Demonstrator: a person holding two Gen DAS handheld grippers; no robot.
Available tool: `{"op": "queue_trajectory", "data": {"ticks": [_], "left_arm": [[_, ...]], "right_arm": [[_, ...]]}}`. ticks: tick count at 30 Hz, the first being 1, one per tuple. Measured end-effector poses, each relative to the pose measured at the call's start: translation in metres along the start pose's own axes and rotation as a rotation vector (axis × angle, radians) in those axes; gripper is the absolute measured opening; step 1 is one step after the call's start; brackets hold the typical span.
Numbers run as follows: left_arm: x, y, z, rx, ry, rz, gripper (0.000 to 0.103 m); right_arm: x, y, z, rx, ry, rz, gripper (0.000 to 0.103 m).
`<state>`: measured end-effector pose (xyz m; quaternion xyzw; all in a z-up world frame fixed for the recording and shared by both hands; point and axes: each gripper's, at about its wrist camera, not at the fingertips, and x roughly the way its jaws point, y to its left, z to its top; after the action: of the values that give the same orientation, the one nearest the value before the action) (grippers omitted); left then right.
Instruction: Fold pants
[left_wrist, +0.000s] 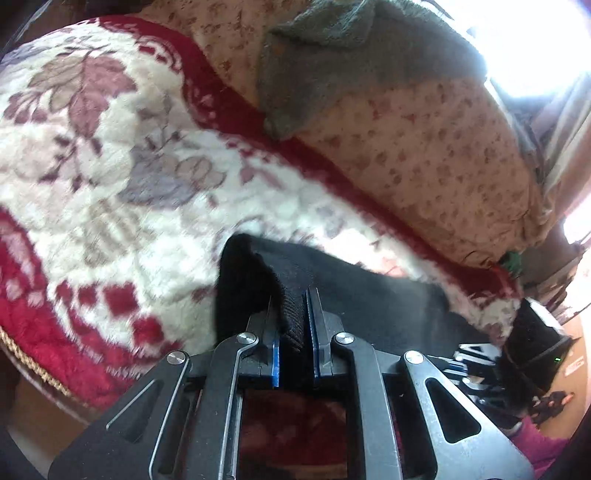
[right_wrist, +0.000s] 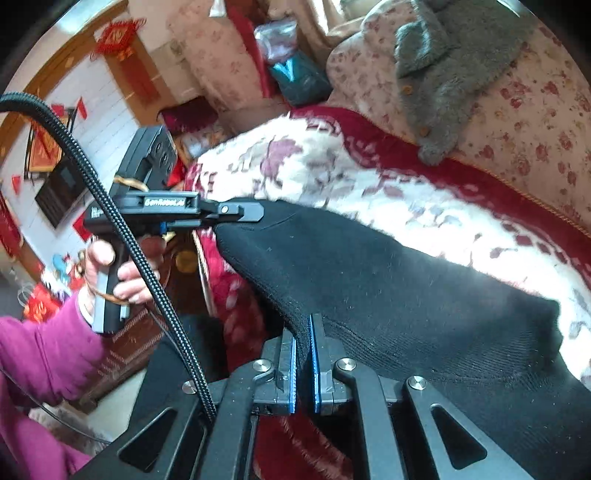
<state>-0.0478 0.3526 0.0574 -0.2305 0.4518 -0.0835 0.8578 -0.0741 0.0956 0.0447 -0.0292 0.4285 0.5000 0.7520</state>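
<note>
The black knit pants (right_wrist: 388, 280) hang stretched between my two grippers above a red-and-white floral blanket (right_wrist: 424, 218). My right gripper (right_wrist: 304, 332) is shut on the ribbed edge of the pants. My left gripper (left_wrist: 291, 314) is shut on another part of the same edge; the pants (left_wrist: 362, 295) trail off to its right. In the right wrist view the left gripper (right_wrist: 243, 214) shows at the middle left, clamped on the far corner of the pants, held by a hand in a magenta sleeve.
A floral cushion (left_wrist: 424, 155) with a grey garment (left_wrist: 351, 62) draped over it lies behind the blanket (left_wrist: 110, 166). The grey garment (right_wrist: 454, 66) also shows in the right wrist view. A black braided cable (right_wrist: 122, 229) loops at left. Room clutter stands at far left.
</note>
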Motion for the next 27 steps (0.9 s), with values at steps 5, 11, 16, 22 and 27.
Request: {"op": "queue_trajectory", "data": {"ticks": [5, 11, 16, 22, 27], "left_arm": [[0.031, 0.028, -0.02, -0.107, 0.054, 0.078, 0.023], [-0.008, 0.01, -0.016, -0.008, -0.068, 0.259, 0.032], [-0.021, -0.022, -0.028, 0.084, -0.116, 0.251, 0.032], [0.004, -0.071, -0.047, 0.174, -0.08, 0.193, 0.032], [0.015, -0.1, -0.057, 0.203, -0.052, 0.109, 0.032]], "right_arm": [[0.037, -0.001, -0.024, 0.018, 0.073, -0.051, 0.023], [0.004, 0.004, -0.017, -0.002, 0.063, -0.052, 0.037], [-0.012, -0.029, -0.039, 0.114, 0.006, -0.073, 0.036], [-0.046, -0.053, -0.037, 0.24, -0.1, -0.042, 0.034], [-0.083, -0.104, -0.026, 0.395, -0.172, -0.091, 0.035]]}}
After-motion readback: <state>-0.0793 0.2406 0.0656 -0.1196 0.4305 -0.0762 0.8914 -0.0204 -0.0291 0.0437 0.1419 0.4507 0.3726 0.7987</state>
